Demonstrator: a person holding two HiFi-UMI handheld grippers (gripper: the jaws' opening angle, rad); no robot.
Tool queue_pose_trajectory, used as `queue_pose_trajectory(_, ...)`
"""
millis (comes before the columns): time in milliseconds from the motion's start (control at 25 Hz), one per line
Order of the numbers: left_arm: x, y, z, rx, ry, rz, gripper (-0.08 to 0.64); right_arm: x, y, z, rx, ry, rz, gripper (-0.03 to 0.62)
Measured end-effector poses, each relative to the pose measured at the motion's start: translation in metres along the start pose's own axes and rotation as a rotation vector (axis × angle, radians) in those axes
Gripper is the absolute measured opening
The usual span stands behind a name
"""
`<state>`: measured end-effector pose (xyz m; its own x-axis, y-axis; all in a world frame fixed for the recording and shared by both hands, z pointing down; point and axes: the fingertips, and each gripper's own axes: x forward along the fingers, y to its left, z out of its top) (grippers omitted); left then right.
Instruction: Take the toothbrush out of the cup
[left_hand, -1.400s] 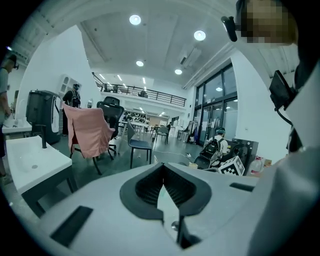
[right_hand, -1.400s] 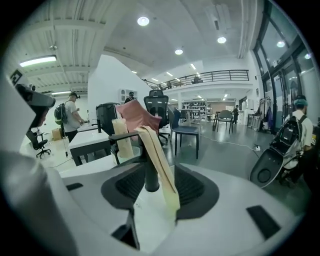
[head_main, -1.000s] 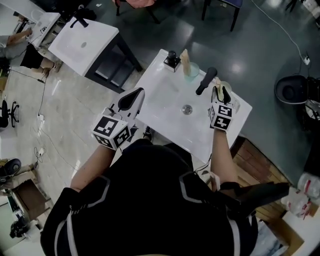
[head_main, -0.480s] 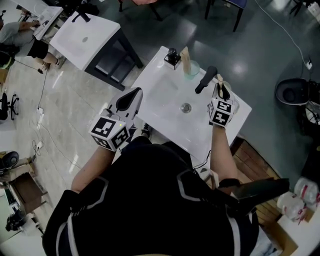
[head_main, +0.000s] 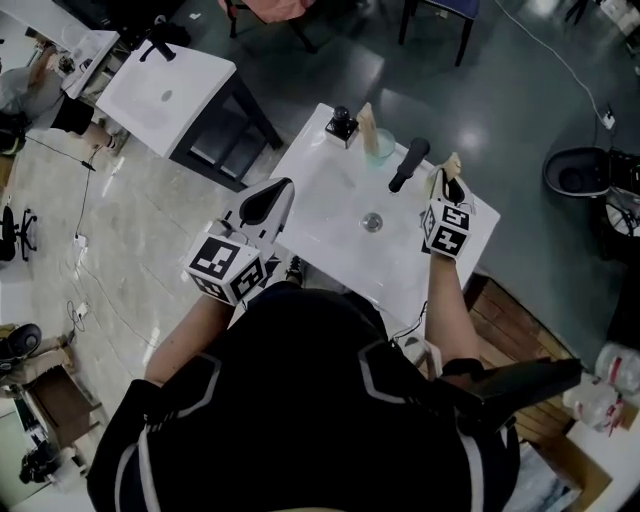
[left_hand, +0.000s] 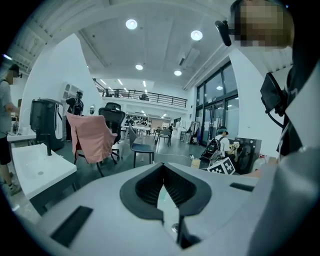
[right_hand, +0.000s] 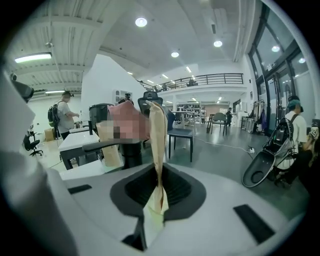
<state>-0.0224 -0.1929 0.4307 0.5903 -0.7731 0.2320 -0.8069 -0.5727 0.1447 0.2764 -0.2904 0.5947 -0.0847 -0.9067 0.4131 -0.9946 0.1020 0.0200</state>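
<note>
My right gripper (head_main: 447, 181) is at the white sink's (head_main: 330, 190) right rim. Its jaws have just been closing and now pinch a beige paper-wrapped toothbrush (right_hand: 157, 145), which stands upright between the pads of the right gripper (right_hand: 159, 187); its top (head_main: 453, 163) pokes out past the tips. What lies under those jaws is hidden. A second beige pack (head_main: 368, 121) stands in a clear cup (head_main: 383, 144) at the sink's far edge. My left gripper (head_main: 266, 199) hovers over the sink's left edge. In its own view, the left gripper (left_hand: 163, 187) is shut with nothing in it.
A black faucet lever (head_main: 408, 163) rises between the cup and my right gripper. A small black object (head_main: 343, 122) sits at the far rim, and the drain (head_main: 372, 222) is mid-basin. Another white table (head_main: 165, 90) stands to the left, and a black bin (head_main: 580, 175) to the right.
My right gripper has lifted slightly at the sink's right rim, with the beige toothbrush at its tips. The left gripper has stayed where it was.
</note>
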Motion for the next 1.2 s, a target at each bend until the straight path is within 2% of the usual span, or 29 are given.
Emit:
queue_pose_trajectory(440,0.024,0.001,0.021,0.0,-0.045,-0.156,0.005,-0.042,-0.008,0.057,0.022,-0.103,-0.068,0.032)
queue_pose_trajectory(680,0.039,-0.009,0.035,0.009,-0.075,-0.247,0.005,-0.081,-0.017,0.094,0.004,-0.168,-0.112,0.032)
queue_pose_trajectory(920,0.054,-0.007,0.045,0.023,-0.088,-0.319,0.005,-0.114,-0.011,0.127,-0.038,-0.216,-0.146,0.032)
queue_pose_trajectory(1080,0.065,-0.01,0.049,0.033,-0.097,-0.365,0.005,-0.136,-0.011,0.141,-0.023,-0.233,-0.171,0.032)
queue_pose_trajectory(1200,0.071,-0.01,0.058,0.025,-0.117,-0.375,0.005,-0.144,-0.007,0.157,-0.007,-0.248,-0.153,0.032)
